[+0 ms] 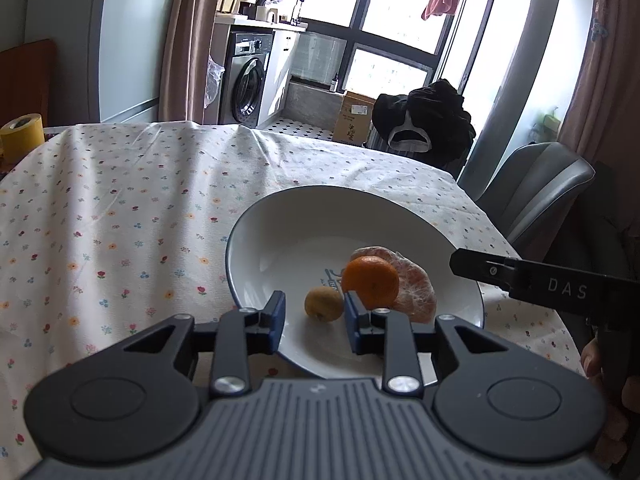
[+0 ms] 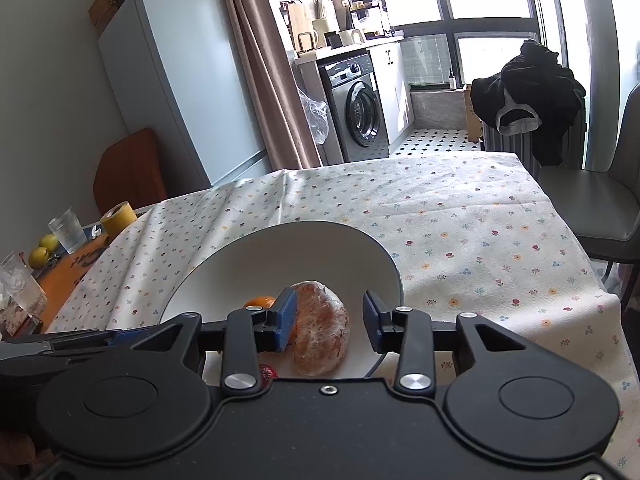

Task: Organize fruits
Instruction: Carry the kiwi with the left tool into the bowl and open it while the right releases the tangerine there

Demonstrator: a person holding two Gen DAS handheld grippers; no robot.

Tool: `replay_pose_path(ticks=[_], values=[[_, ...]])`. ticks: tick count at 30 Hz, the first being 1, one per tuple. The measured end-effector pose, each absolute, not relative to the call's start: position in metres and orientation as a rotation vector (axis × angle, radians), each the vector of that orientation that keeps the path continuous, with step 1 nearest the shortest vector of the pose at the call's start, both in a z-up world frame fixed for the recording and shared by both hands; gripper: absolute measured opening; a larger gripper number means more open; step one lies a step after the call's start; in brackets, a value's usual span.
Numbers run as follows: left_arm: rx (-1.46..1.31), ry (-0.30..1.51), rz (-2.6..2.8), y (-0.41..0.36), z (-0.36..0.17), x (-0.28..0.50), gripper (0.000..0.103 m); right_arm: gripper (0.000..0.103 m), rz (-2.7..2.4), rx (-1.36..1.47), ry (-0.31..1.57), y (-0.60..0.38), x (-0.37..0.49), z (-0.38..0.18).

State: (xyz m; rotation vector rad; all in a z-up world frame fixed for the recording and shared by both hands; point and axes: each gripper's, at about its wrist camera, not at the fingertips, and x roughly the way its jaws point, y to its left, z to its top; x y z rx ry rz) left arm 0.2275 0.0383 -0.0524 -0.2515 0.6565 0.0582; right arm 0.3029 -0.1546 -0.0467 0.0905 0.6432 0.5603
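Fruits: round orange (image 1: pixel 371 282), small yellowish fruit (image 1: pixel 324 304), plastic-wrapped peeled citrus (image 2: pixel 320 330) in white bowl (image 1: pixel 280 236).
Left gripper (image 1: pixel 314 322): spread wide, empty.
Right gripper (image 2: pixel 331 322): spread wide, empty.

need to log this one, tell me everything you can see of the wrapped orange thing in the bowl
The wrapped fruit looks like a peeled orange or similar citrus, its pale segments showing through clear, crinkled plastic film. It is lumpy and oval and lies on its side inside the white bowl, toward the right. A whole mandarin leans against its left side. In the right wrist view it lies between the open fingers of the right gripper; whether the left pad touches it is unclear.
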Motion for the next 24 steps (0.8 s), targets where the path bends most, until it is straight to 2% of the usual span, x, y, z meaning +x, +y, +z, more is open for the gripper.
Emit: replay_pose_path(ticks=[2,5,10,13,19,24], values=[[-0.252,0.652,0.066,0.04,-0.05,0.224,0.029,0.038,0.558,0.093,0.644,-0.156,0.301,-0.047],[-0.253,0.643,0.073,0.041,-0.047,0.219,0.033,0.048,0.542,0.092,0.635,-0.159,0.296,-0.047],[-0.246,0.623,0.097,0.04,-0.041,0.207,0.05,0.052,0.551,0.105,0.63,-0.163,0.287,-0.044],[-0.251,0.608,0.103,0.04,-0.035,0.197,0.054,0.054,0.554,0.107,0.623,-0.166,0.279,-0.04],[-0.253,0.596,0.12,0.04,-0.03,0.178,0.066,0.064,0.559,0.108,0.618,-0.171,0.261,-0.038],[-0.243,0.597,0.128,0.035,-0.028,0.163,0.079,0.078,0.567,0.11,0.618,-0.175,0.246,-0.037]])
